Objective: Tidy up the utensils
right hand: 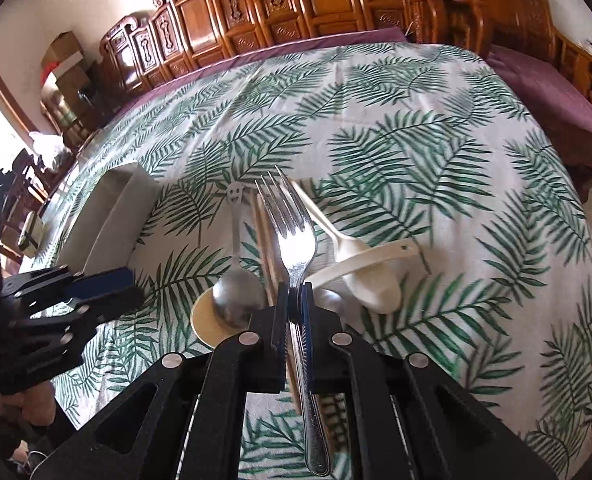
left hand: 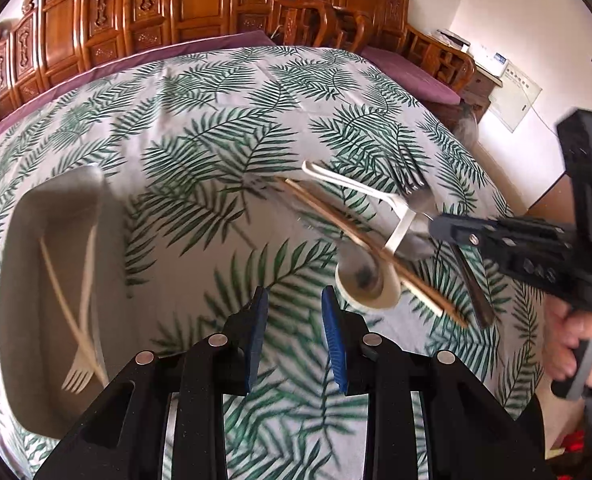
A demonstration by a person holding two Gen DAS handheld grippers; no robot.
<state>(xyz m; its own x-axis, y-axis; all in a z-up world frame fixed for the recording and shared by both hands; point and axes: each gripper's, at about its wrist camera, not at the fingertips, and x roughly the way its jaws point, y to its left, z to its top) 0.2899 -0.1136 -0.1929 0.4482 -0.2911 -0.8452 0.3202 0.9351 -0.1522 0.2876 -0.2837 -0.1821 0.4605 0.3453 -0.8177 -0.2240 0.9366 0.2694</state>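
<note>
Over the leaf-print tablecloth [right hand: 436,152], the right gripper [right hand: 294,300] clamps a metal fork [right hand: 296,232], while the left gripper [left hand: 294,300] hangs part-open and empty beside the grey tray [left hand: 35,248].

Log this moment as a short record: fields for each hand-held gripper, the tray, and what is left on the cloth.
right hand-held gripper: shut on the shiny metal fork, tines pointing away
left hand-held gripper: partly open, nothing between the blue pads
grey rectangular tray: holds a white plastic fork and a pale stick crossing it
leaf-print tablecloth: still carries a metal spoon, wooden chopsticks and white plastic spoons
</note>
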